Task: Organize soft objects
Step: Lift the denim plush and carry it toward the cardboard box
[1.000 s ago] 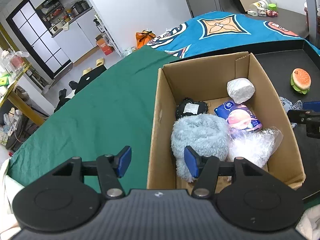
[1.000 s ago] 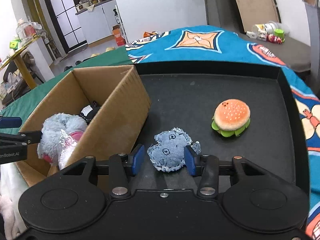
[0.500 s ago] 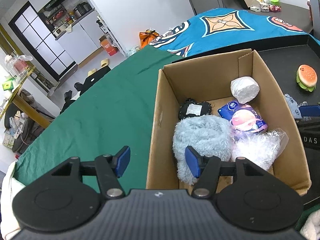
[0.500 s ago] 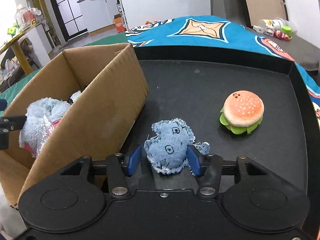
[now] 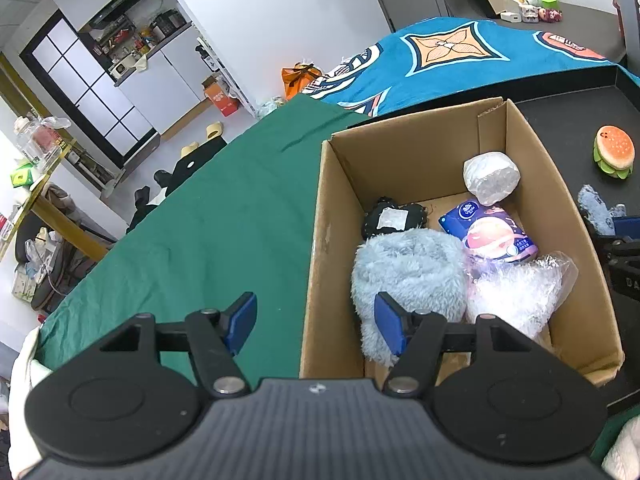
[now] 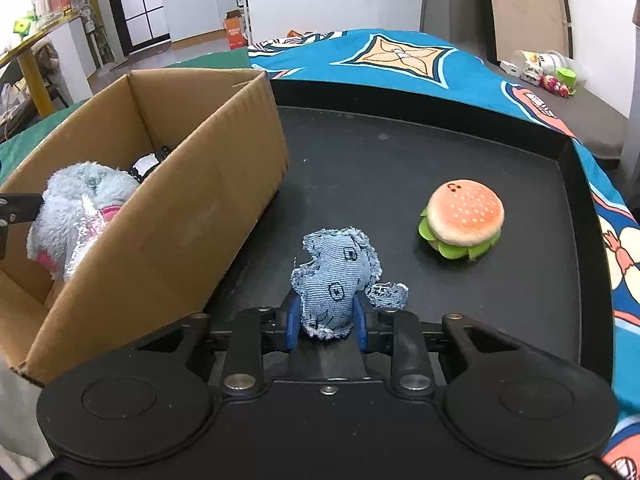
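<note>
My right gripper [image 6: 326, 326] is shut on a blue denim elephant toy [image 6: 338, 280], held over the black tray [image 6: 460, 148]. A plush hamburger [image 6: 462, 218] sits on the tray to its right. The cardboard box [image 6: 180, 216] stands to the left. In the left wrist view the box [image 5: 320, 240] holds a fluffy blue plush [image 5: 412, 264], a white wrapped ball [image 5: 491, 176], a tissue pack [image 5: 494, 232], a black item [image 5: 394, 218] and a clear plastic bundle [image 5: 516, 296]. My left gripper [image 5: 314, 322] is open and empty, astride the box's near left wall.
A green cloth [image 5: 208, 220] covers the table left of the box. A blue patterned cloth [image 6: 400, 60] lies beyond the tray. The hamburger [image 5: 614, 152] and the denim toy [image 5: 596, 210] also show at the right of the left wrist view.
My right gripper closed on the denim elephant and lifted it slightly. The left gripper stayed open and drew back a little from the box.
</note>
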The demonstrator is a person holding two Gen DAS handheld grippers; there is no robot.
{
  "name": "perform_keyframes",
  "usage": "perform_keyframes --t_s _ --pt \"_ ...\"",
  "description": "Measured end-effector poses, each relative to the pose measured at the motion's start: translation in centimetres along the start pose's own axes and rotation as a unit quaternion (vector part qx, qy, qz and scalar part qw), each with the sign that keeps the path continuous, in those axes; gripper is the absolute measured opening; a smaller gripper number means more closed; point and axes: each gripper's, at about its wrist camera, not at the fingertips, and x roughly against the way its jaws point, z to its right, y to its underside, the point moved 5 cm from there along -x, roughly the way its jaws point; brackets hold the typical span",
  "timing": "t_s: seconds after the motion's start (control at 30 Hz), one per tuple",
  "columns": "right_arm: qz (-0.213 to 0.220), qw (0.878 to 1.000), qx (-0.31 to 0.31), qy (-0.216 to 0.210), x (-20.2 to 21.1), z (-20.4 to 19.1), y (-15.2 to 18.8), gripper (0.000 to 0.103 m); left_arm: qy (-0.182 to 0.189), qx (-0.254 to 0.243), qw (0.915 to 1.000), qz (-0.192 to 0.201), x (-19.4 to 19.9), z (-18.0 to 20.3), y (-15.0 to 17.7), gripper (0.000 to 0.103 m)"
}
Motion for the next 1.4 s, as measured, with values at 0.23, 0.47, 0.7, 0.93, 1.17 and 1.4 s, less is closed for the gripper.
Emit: perform_keyframes --t_s 0.23,0.47,0.7,0.93,1.17,1.4 --pt "0.006 1.000 -0.017 0.000 1.9 0.6 -0.1 0.026 0.002 0.006 1.0000 0.002 0.3 -0.4 0.0 0.064" --pt "0.005 0.999 -0.032 0.000 3.2 1.2 -0.6 0.026 0.006 0.012 0.9999 0.005 0.6 -0.7 -0.1 0.064" --pt "0.008 1.000 -0.021 0.007 4.7 0.7 -1.1 0.026 0.009 0.023 0.9997 0.001 0.5 -1.1 0.0 0.064" --pt "0.024 1.000 0.000 0.016 6.2 -0.2 -2.5 0.026 0.025 0.039 0.9989 -0.006 0.3 -1.8 0.4 0.063" --pt "0.042 0.999 0.012 0.023 7.7 -1.1 -4.1 0.026 0.044 0.052 0.9977 -0.005 0.3 -2.1 0.6 0.063" --pt "0.056 0.998 0.027 0.025 8.6 -2.4 -5.6 0.026 0.066 0.060 0.9960 -0.006 0.1 -2.4 0.9 0.060"
